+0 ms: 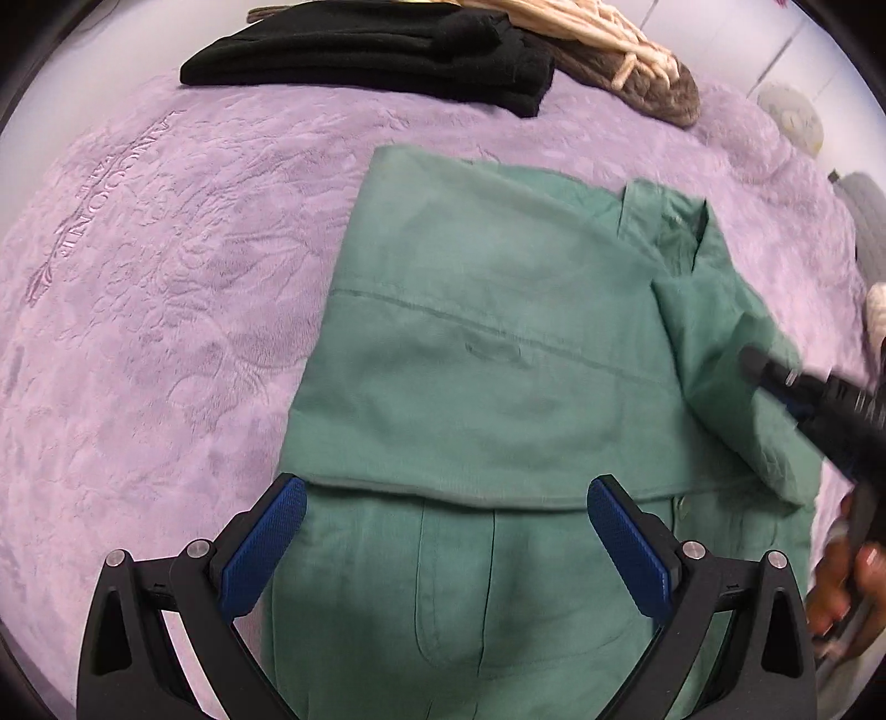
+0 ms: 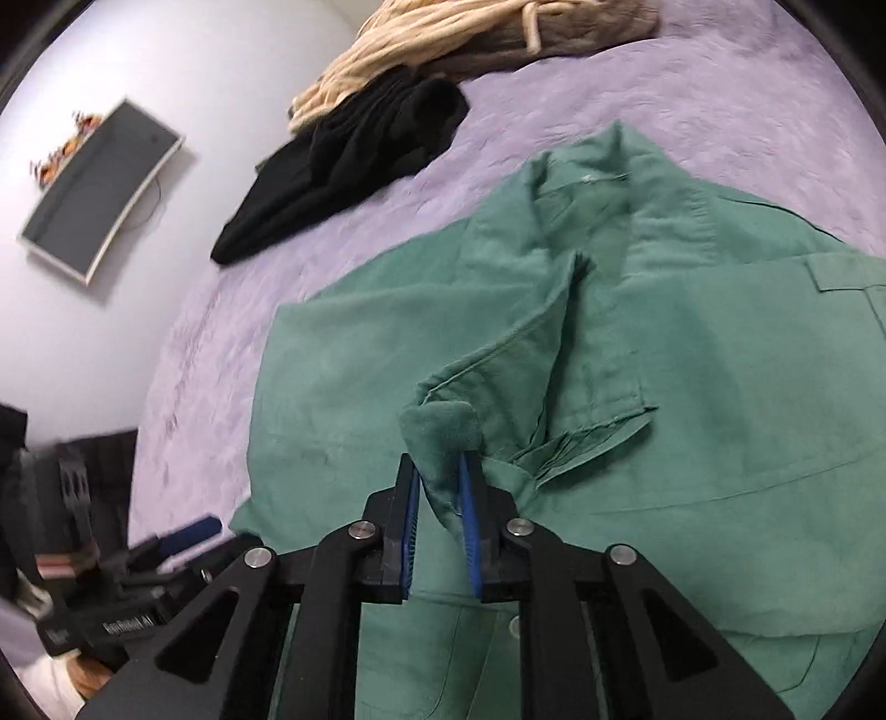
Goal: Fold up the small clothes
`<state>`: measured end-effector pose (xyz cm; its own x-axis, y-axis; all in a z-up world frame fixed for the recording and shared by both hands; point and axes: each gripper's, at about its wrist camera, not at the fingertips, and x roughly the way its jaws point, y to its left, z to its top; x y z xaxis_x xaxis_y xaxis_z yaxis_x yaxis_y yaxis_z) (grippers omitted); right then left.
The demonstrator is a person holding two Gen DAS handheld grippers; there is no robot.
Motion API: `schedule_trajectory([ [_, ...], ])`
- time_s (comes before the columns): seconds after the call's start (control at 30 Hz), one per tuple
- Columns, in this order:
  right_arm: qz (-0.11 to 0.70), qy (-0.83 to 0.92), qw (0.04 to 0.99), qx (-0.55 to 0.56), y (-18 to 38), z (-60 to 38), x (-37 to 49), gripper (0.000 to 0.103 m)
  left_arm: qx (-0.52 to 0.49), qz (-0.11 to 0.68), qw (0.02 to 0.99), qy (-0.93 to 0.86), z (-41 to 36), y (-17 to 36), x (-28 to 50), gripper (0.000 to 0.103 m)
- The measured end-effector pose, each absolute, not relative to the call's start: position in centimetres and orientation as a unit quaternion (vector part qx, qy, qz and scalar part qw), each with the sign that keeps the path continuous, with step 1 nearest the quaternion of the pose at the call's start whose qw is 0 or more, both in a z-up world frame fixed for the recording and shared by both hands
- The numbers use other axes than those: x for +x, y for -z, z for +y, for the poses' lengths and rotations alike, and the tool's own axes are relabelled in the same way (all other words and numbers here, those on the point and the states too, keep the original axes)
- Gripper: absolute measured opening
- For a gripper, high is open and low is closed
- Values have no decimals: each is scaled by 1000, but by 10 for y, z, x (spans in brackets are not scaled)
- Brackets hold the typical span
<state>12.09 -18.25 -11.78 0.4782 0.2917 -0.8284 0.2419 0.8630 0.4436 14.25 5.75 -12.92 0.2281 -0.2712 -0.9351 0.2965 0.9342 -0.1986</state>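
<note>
A green shirt (image 1: 487,354) lies partly folded on the purple blanket (image 1: 155,288), its left side folded over the body. My left gripper (image 1: 443,498) is open and empty, hovering over the shirt's lower part. My right gripper (image 2: 440,471) is shut on a bunched fold of the green shirt (image 2: 637,354), the sleeve end, and holds it up above the body. In the left wrist view the right gripper (image 1: 775,376) comes in blurred from the right, over the folded sleeve. The left gripper shows in the right wrist view (image 2: 183,534) at the lower left.
A folded black garment (image 1: 376,50) lies at the blanket's far edge, with a beige and brown knit (image 1: 620,50) beside it. Both show in the right wrist view, black (image 2: 343,166) and beige (image 2: 443,50). A monitor (image 2: 99,188) hangs on the wall.
</note>
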Motion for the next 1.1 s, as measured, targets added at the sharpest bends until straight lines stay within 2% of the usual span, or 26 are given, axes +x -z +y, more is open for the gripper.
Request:
schedule_trajectory([
  [0.03, 523, -19, 815, 249, 122, -173, 121, 41, 0, 594, 784, 181, 59, 129, 148, 102],
  [0.07, 531, -28, 810, 247, 127, -166, 118, 51, -5, 595, 783, 181, 60, 130, 151, 102],
  [0.1, 533, -36, 806, 254, 129, -164, 113, 67, -9, 597, 781, 182, 59, 131, 155, 102],
  [0.13, 533, -40, 803, 265, 130, -165, 106, 68, -13, 601, 777, 184, 57, 134, 159, 102],
  [0.27, 529, -16, 789, 312, 130, -197, 66, 68, -19, 611, 765, 204, 43, 142, 162, 102],
  [0.43, 504, 80, 748, 425, 143, -281, -9, 70, -8, 619, 749, 236, 3, 151, 159, 102],
  [0.7, 369, 182, 705, 578, 161, -385, -76, 72, 54, 598, 754, 268, -72, 141, 161, 102],
  [0.9, 326, 169, 685, 629, 172, -404, -88, 73, 108, 557, 749, 342, -179, 117, 161, 102],
  [1.1, 293, 144, 666, 671, 191, -409, -101, 73, 135, 550, 712, 414, -320, 125, 154, 102],
])
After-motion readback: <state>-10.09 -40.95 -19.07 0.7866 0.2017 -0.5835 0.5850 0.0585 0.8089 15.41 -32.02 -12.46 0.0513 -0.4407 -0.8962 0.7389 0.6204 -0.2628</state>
